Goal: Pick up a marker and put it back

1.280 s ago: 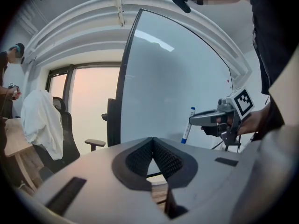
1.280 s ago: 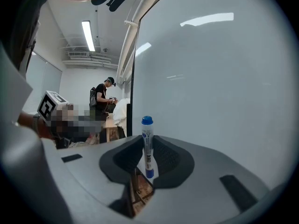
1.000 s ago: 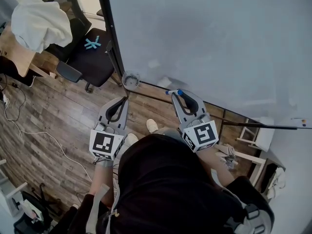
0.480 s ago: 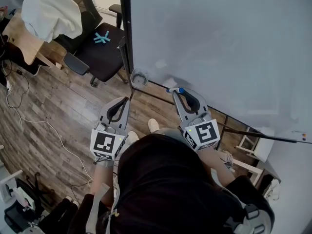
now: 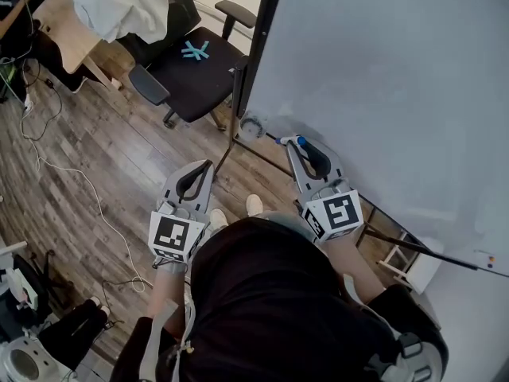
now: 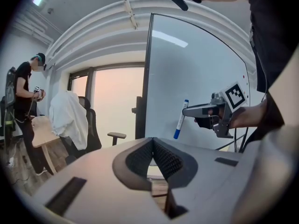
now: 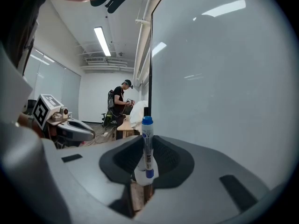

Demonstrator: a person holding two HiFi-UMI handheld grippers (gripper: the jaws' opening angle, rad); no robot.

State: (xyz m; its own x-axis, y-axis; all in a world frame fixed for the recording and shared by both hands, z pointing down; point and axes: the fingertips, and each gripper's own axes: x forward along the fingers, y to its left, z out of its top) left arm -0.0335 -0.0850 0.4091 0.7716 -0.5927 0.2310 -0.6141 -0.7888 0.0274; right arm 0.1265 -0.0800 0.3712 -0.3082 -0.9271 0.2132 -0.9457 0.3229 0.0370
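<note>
At the far left of the head view a light wooden bench [image 5: 67, 34] stands on the brown plank floor [image 5: 95, 150], with a white cloth [image 5: 119, 2] bunched at its edge and thin cables [image 5: 75, 183] trailing over the planks below. Just right of it is a black office chair [image 5: 171, 82] with a small light-blue star-shaped piece [image 5: 195, 51] lying on its seat. Nearer the person, the left gripper [image 5: 207, 166] is held out over the floor. Its own view shows the left gripper [image 6: 153, 144] clenched, the ribbed black pads pressed together with nothing between them. The black frame post [image 5: 253, 50] of a large white whiteboard [image 5: 398, 78] rises to the right of the chair. The right gripper [image 5: 291, 142] reaches towards the board's lower part and grasps a white-barrelled marker with a blue cap [image 5: 295, 141]. In the right gripper view the marker [image 7: 147, 141] stands upright between the jaws, which are closed on its barrel, cap uppermost, with the whiteboard [image 7: 224, 78] just beside it. Whether the marker touches the board cannot be told. From the left gripper view the marker [image 6: 180, 120] hangs slightly tilted at the tip of the right gripper [image 6: 186, 110], in front of the board. A second person [image 7: 119, 101] stands well back in the room by the bench.
</note>
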